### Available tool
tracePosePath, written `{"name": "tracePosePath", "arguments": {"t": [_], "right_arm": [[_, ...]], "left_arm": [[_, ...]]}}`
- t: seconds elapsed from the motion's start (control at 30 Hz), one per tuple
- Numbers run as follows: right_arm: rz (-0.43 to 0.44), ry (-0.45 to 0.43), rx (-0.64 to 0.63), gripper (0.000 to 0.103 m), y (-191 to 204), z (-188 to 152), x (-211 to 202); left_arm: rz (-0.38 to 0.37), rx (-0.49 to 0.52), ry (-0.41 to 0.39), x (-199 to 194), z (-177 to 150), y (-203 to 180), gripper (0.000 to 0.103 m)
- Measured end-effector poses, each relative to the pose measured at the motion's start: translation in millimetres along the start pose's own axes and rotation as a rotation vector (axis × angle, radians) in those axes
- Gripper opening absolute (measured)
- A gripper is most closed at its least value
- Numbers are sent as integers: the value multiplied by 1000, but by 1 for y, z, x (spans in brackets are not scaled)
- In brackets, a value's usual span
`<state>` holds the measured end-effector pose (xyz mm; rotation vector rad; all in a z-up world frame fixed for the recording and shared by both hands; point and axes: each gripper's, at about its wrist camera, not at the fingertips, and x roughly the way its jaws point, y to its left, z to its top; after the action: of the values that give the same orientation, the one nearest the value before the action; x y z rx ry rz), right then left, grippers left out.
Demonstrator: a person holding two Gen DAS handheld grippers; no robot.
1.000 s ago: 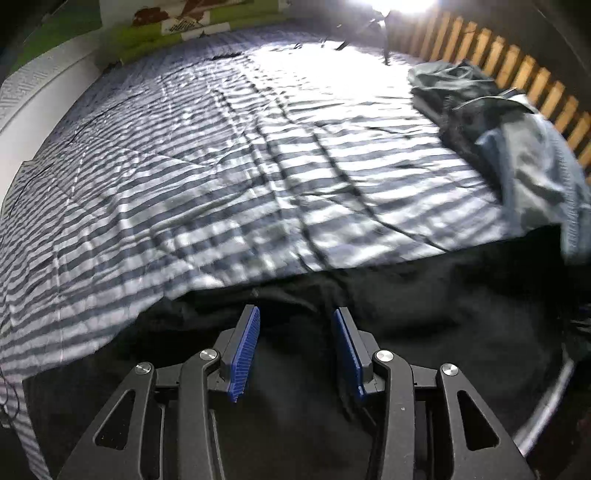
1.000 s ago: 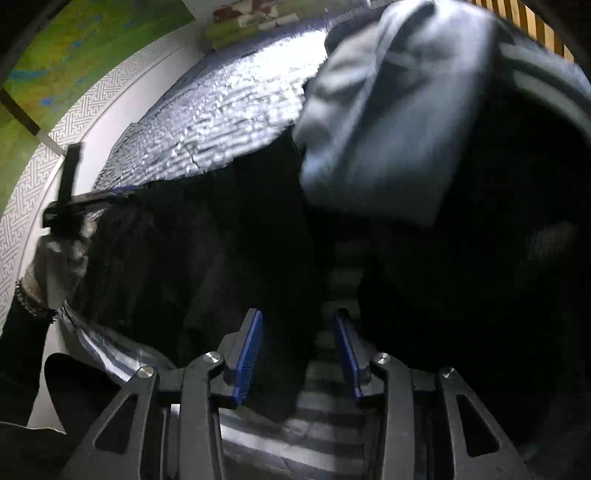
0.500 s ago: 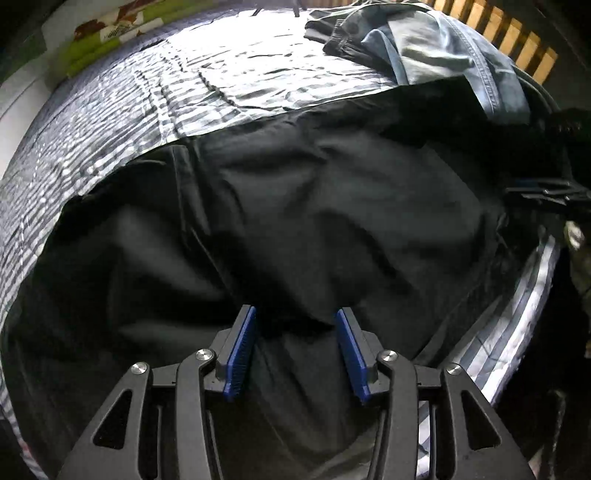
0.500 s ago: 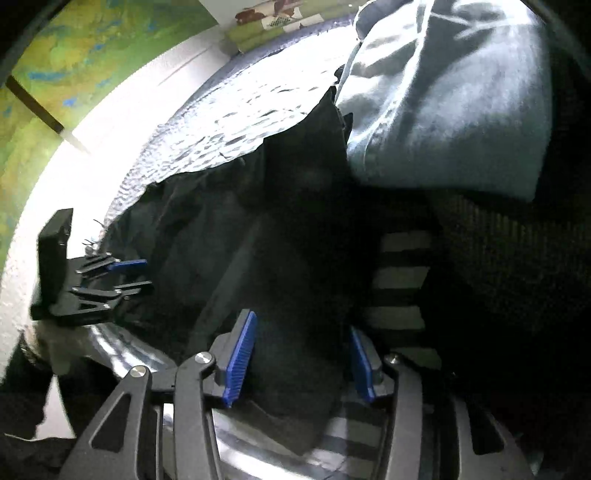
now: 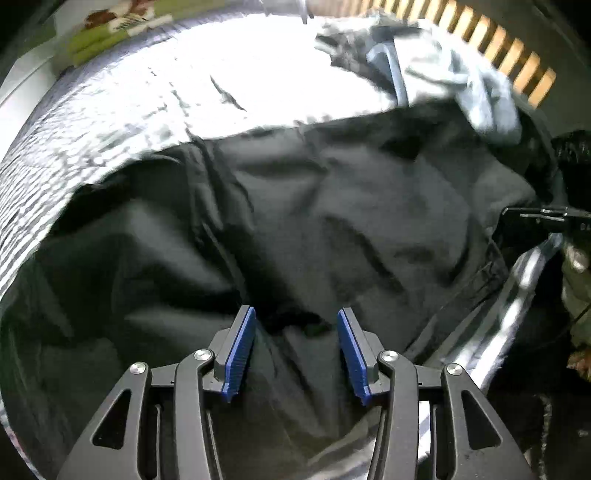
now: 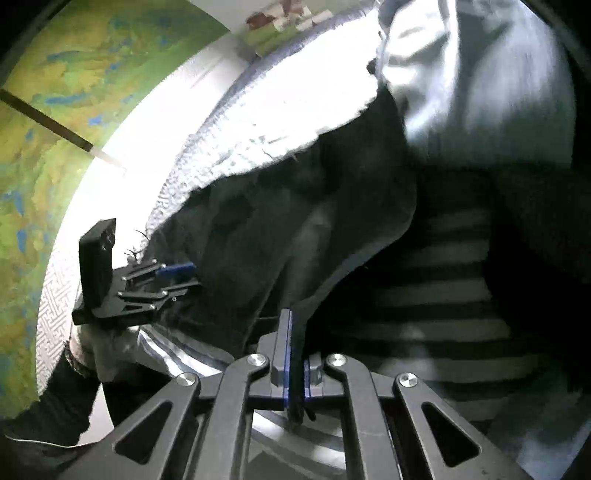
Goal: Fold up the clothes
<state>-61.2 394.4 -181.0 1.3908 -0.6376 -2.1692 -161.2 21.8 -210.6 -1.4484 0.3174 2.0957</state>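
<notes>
A bed under a grey-and-white striped cover [image 5: 122, 110] fills both views, lit hard at its far side. Across its near half lies the black garment [image 5: 351, 221], spread out but rumpled, with ridges and creases running through it. No clean fold shows yet, so I judge the task to be at its start: the cloth is only being taken hold of, and the smoothing and folding are all left to do.

At the far right a pile of grey-blue clothes [image 5: 461, 81] sits against a wooden slatted rail [image 5: 509, 51], its near edge lying over the black garment; it may get in the way when that side is lifted. A green patterned pillow [image 5: 110, 33] lies at the far left.

The right gripper [image 6: 294, 373] has just been closing and now stands shut, with a near edge of the black garment pinched between its blue pads. The left gripper [image 5: 295, 347] hangs about half open over the cloth near the bed's near edge, with a ridge of fabric between its jaws but nothing gripped.
</notes>
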Motion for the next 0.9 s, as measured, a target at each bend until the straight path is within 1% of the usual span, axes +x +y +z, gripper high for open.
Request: {"name": "tracePosePath", "arguments": {"t": [0.07,0.1,0.13,0.17,0.2,0.27,0.3,0.33,0.37,0.4,0.43,0.5,0.6,0.63,0.67,0.7,0.77,0.8,0.83,0.87,0.9], "right_arm": [[8,-30,-10,4,8,4,-13],[11,-39,-9,4,10,5,-17],[15,-48,-6,4,12,6,-21],[19,-54,1,4,13,8,-24],[22,-59,7,4,17,11,-25],[20,-68,20,4,23,16,-25],[17,-68,16,4,30,19,-21],[7,-69,5,4,35,21,-20],[-2,-70,-6,4,40,23,-19],[-3,-73,-12,4,46,26,-19],[0,-76,-16,4,52,27,-20],[11,-90,-29,4,68,35,-20],[25,-108,-72,4,94,46,-21],[31,-111,-84,4,102,49,-20],[38,-113,-103,4,114,53,-19],[45,-115,-120,4,124,57,-16],[65,-114,-159,4,146,64,-9],[72,-111,-179,4,157,67,-5],[80,-106,-196,4,169,71,3],[88,-99,-216,4,181,74,9],[94,-90,-239,4,193,76,17]], "left_arm": [[-12,-39,-58,-17,-4,9,49],[-32,-72,-86,-26,-10,15,49],[-49,-84,-90,-28,-12,19,49],[-65,-90,-88,-28,-17,21,49],[-60,-80,-73,-22,-22,21,49],[-17,-54,-11,1,-29,23,49],[-17,-53,-18,8,-34,25,50],[-25,-43,-22,5,-34,24,50],[-42,-45,-9,3,-33,25,50],[-65,-63,-25,-5,-32,30,50],[-75,-82,-68,-18,-32,38,50],[-41,-129,-130,-43,-36,62,50],[18,-229,-187,-70,-52,102,50],[22,-272,-189,-76,-65,116,50],[17,-294,-177,-75,-72,125,50],[11,-305,-135,-66,-83,135,50],[17,-303,-64,-47,-98,142,50],[10,-297,-55,-43,-106,141,50],[8,-276,-76,-46,-109,140,50],[-3,-278,-74,-52,-109,142,50],[-13,-292,-94,-58,-109,146,50]]}}
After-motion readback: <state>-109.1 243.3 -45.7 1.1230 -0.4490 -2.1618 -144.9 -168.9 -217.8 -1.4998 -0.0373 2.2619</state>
